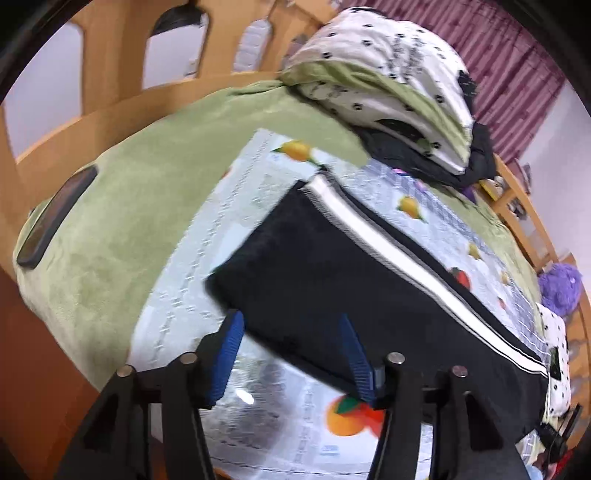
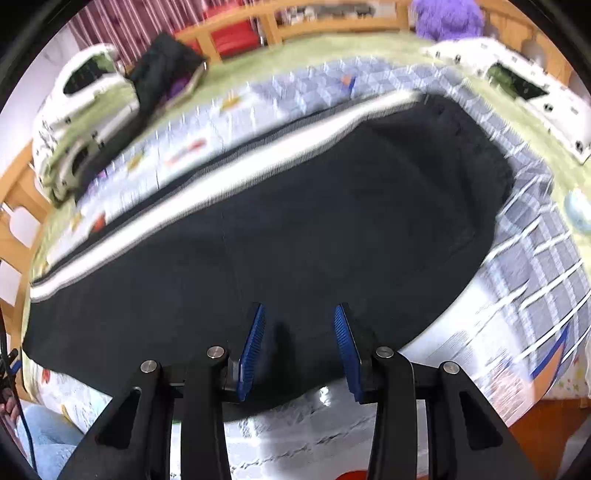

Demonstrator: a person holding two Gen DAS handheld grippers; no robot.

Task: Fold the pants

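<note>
Black pants with a white side stripe lie flat, folded lengthwise, on a fruit-print mat over the bed. My left gripper hovers open above the near corner of the leg end, with nothing pressed between its blue pads. In the right wrist view the pants fill the middle, the stripe along their far edge. My right gripper stands open just over the near edge of the cloth; its pads are apart and grip nothing.
A green blanket covers the bed, with a dark phone on it at the left. A folded dotted quilt and a black garment sit at the far end. A wooden rail borders the bed. A purple plush lies by a pillow.
</note>
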